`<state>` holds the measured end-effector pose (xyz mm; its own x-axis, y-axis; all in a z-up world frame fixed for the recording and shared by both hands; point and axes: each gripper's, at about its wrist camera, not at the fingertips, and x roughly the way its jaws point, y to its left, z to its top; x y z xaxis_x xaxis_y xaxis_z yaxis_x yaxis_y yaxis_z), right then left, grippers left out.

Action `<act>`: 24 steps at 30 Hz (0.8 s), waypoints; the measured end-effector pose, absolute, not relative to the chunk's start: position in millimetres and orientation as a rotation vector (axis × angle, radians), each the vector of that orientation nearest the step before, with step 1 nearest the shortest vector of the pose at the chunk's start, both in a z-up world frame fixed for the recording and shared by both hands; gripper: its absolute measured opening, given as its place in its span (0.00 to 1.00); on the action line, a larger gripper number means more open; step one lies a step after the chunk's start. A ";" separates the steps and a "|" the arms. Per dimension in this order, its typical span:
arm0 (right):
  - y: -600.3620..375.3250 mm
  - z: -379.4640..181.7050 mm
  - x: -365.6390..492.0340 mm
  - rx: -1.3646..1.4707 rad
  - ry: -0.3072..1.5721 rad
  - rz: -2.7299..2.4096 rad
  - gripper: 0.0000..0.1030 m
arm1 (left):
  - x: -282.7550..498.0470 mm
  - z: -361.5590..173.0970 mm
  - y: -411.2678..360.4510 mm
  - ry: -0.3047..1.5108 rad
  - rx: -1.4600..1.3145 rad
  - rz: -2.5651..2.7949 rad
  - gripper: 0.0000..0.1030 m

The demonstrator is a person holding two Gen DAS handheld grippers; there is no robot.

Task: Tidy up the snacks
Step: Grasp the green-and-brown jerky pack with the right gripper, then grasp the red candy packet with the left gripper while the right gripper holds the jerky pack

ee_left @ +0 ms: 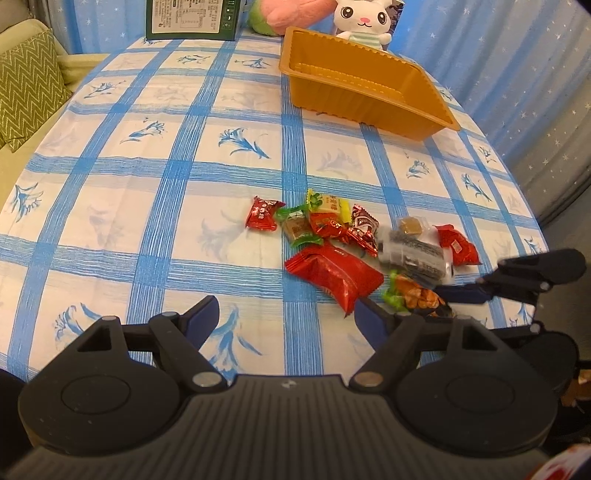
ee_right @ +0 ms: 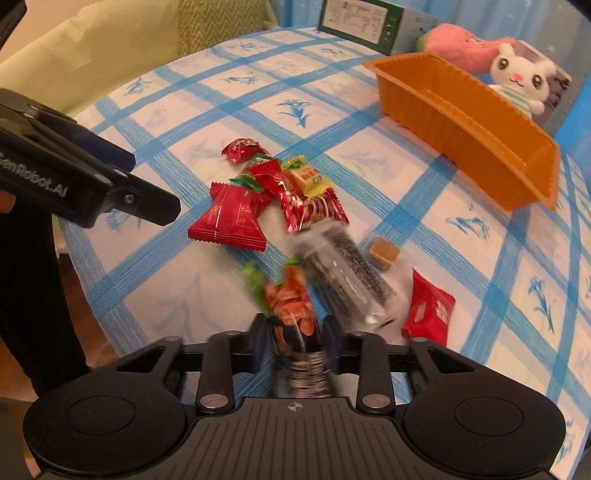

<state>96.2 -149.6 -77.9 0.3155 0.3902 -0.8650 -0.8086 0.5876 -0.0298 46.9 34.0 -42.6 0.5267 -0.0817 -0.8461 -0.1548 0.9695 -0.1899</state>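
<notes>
A heap of wrapped snacks lies on the blue-checked tablecloth: a large red packet [ee_left: 332, 275] [ee_right: 229, 219], a dark roll in clear wrap [ee_left: 413, 251] [ee_right: 347, 269], a small red packet [ee_left: 458, 245] [ee_right: 428, 310], a brown cube [ee_right: 384, 254] and several small candies [ee_left: 328, 210]. My right gripper [ee_right: 295, 339] [ee_left: 454, 302] is shut on an orange snack packet with a green end [ee_right: 291, 299] [ee_left: 417, 295] at the heap's near edge. My left gripper [ee_left: 286, 310] [ee_right: 147, 181] hangs open just in front of the heap, holding nothing. The orange tray [ee_left: 406, 110] [ee_right: 461, 129] stands further back with nothing in it.
A green box [ee_left: 192, 18] [ee_right: 354, 22], a pink plush [ee_right: 465, 48] and a white rabbit plush [ee_left: 364, 18] [ee_right: 521, 81] stand at the table's far edge behind the tray. A sofa with a green cushion [ee_left: 26, 85] lies beyond the table's left side; starred curtains hang on the right.
</notes>
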 end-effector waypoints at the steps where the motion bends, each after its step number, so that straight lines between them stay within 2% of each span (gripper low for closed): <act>1: -151.7 -76.4 94.7 -0.498 0.956 0.821 0.28 | 47.2 -42.9 34.3 1.018 -0.257 0.045 0.75; 11: -158.1 -82.7 87.5 -0.391 0.972 0.758 0.29 | 55.0 -50.0 28.5 1.017 -0.284 0.026 0.75; 19: -180.9 -51.6 73.6 -0.213 0.930 0.656 0.29 | 71.5 -56.5 21.9 0.975 -0.347 0.021 0.75; 23: -192.0 -46.1 72.6 -0.151 0.930 0.583 0.29 | 85.2 -61.9 14.4 0.970 -0.374 0.015 0.59; 24: -194.6 -47.0 74.0 -0.140 0.931 0.572 0.29 | 88.8 -63.9 12.7 0.973 -0.374 0.020 0.52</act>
<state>74.0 -194.6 -47.0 0.4608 0.4042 -0.7901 -0.5223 0.8433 0.1268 88.8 12.7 -63.9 0.5681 -0.1499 -0.8092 -0.1824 0.9359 -0.3014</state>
